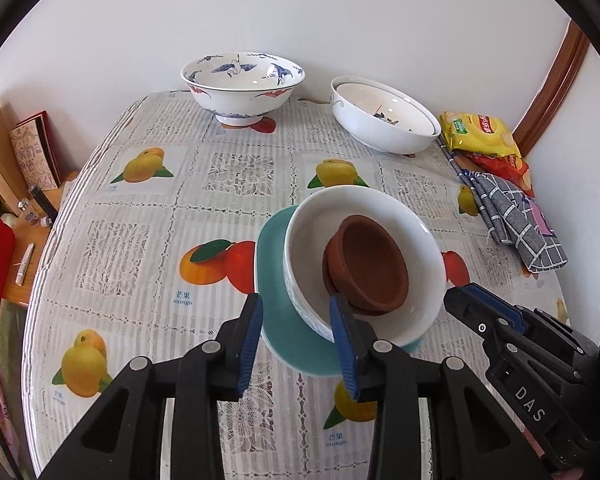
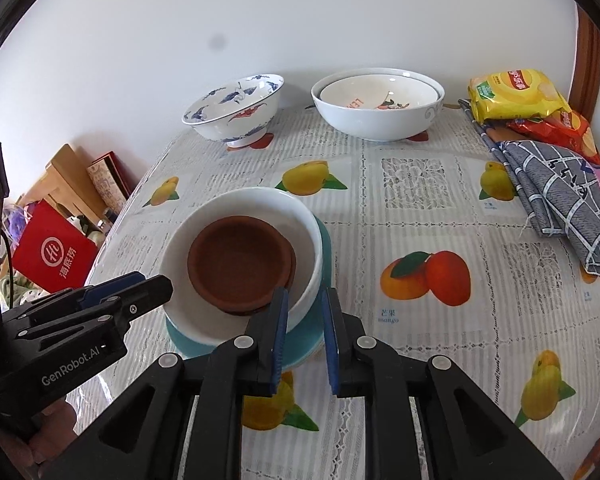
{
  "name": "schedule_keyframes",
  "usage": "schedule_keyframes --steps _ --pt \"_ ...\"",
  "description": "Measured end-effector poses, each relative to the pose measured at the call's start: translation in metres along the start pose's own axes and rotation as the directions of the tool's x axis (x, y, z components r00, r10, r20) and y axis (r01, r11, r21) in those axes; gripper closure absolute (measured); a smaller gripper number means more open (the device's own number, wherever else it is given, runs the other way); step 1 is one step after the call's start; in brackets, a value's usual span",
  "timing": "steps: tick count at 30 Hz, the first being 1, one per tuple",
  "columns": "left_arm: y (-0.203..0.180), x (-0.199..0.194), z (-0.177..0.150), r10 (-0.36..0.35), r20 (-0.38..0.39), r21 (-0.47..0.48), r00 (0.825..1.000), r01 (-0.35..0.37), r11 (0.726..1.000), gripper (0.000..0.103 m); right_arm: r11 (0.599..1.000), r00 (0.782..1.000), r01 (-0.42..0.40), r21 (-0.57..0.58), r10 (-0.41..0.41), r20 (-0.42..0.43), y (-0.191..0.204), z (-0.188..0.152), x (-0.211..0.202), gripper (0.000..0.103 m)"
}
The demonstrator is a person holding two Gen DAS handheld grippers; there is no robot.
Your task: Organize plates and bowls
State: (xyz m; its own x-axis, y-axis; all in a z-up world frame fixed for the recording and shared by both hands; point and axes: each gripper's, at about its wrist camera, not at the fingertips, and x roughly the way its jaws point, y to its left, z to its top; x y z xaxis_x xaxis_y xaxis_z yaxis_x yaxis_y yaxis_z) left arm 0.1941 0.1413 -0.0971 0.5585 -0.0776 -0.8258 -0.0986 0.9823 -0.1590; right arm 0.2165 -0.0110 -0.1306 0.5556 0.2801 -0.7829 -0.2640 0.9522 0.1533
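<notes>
A teal plate [image 1: 272, 248] [image 2: 188, 340] lies on the fruit-print tablecloth near the front. On it stands a white bowl [image 1: 308, 240] [image 2: 260, 200], which holds two nested brown clay dishes [image 1: 368, 264] [image 2: 236, 264]. My left gripper [image 1: 296, 308] is open, its fingers astride the bowl's near left rim without pressing on it. My right gripper [image 2: 304, 300] is open by a narrow gap at the bowl's right rim, with the wall and the plate's edge showing between its pads. Each gripper also shows in the other's view, left gripper [image 2: 156, 288] and right gripper [image 1: 460, 296].
At the back by the wall stand a blue-and-white crane bowl [image 1: 242, 88] [image 2: 236, 108] and two nested white bowls [image 1: 384, 120] [image 2: 376, 104]. Snack bags [image 1: 476, 132] [image 2: 512, 96] and a grey checked cloth [image 1: 516, 220] [image 2: 560, 200] lie at the right. The table [image 1: 220, 184] drops off at the left above a red bag [image 2: 56, 256].
</notes>
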Motion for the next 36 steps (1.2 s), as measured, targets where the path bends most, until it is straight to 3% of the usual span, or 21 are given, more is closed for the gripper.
schedule_keyframes --steps 3,7,8,10,14,18,20,26,28,36 --pt "-0.007 -0.015 -0.009 -0.022 0.020 0.007 1.000 0.022 1.000 0.065 1.000 0.999 0.026 -0.009 -0.026 0.022 0.000 -0.008 -0.020 0.084" --pt "-0.023 -0.038 -0.022 -0.036 0.058 0.032 0.998 0.034 0.999 0.062 0.998 0.996 0.066 0.020 -0.067 0.062 -0.008 -0.019 -0.055 0.058" --pt "-0.027 -0.045 -0.026 -0.044 0.070 0.039 0.997 0.041 0.998 0.061 0.996 0.994 0.079 0.029 -0.081 0.073 -0.011 -0.022 -0.063 0.055" --pt "-0.036 -0.057 -0.033 -0.051 0.094 0.046 0.994 0.046 0.998 0.053 0.993 0.990 0.109 0.053 -0.113 0.089 -0.019 -0.028 -0.080 0.054" --pt "-0.056 -0.079 -0.049 -0.061 0.130 0.076 0.990 0.051 0.996 0.050 0.984 0.982 0.141 0.109 -0.153 0.112 -0.037 -0.040 -0.115 0.047" --pt "-0.072 -0.099 -0.065 -0.068 0.174 0.080 0.982 0.055 0.995 0.041 0.974 0.967 0.200 0.105 -0.214 0.140 -0.045 -0.053 -0.147 0.046" --pt "-0.080 -0.108 -0.073 -0.072 0.194 0.085 0.978 0.056 0.995 0.037 0.968 0.958 0.222 0.117 -0.239 0.160 -0.049 -0.063 -0.162 0.032" --pt "-0.095 -0.131 -0.095 -0.067 0.224 0.089 0.972 0.048 0.995 0.027 0.956 0.938 0.270 0.111 -0.288 0.194 -0.054 -0.092 -0.194 0.012" --pt "-0.100 -0.137 -0.103 -0.056 0.230 0.095 0.972 0.035 0.995 0.021 0.952 0.931 0.277 0.132 -0.300 0.206 -0.059 -0.101 -0.203 0.009" --pt "-0.111 -0.156 -0.125 0.014 0.262 0.095 0.965 -0.040 0.995 0.018 0.937 0.916 0.305 0.172 -0.338 0.217 -0.074 -0.125 -0.228 0.009"
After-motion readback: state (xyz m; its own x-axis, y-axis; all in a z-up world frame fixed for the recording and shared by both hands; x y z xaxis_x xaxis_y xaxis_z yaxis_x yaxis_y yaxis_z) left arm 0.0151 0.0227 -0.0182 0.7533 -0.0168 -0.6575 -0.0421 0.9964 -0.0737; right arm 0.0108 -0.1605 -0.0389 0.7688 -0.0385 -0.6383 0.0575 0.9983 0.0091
